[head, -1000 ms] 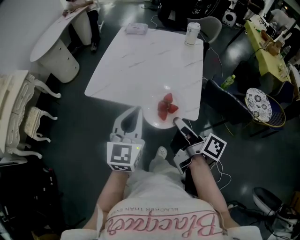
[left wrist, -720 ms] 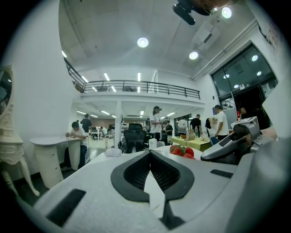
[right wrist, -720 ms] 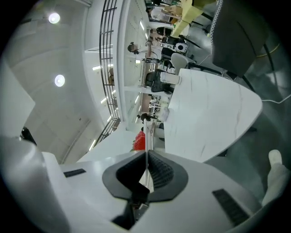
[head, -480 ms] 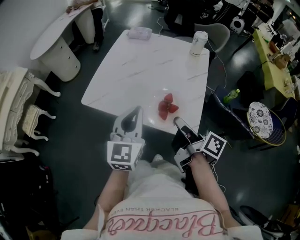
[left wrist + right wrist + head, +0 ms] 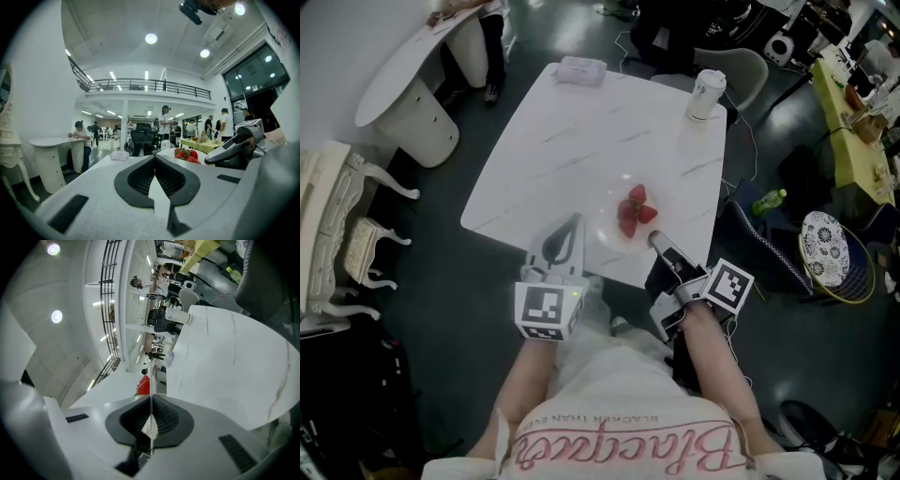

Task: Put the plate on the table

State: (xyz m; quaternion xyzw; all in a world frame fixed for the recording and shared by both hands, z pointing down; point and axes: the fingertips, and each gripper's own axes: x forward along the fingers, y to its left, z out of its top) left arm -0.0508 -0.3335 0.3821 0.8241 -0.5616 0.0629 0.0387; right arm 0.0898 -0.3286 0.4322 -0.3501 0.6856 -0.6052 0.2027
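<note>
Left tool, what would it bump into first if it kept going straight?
Probably the white table: the left tool points across its near edge, and the strawberry plate sits right of that line. Its height is hard to judge.

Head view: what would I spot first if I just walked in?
The red strawberries jump out, piled on a plate at the near edge of the white table. The right gripper has its jaws shut on the plate's rim. The left gripper, shut and empty, points at the table beside it.
</note>
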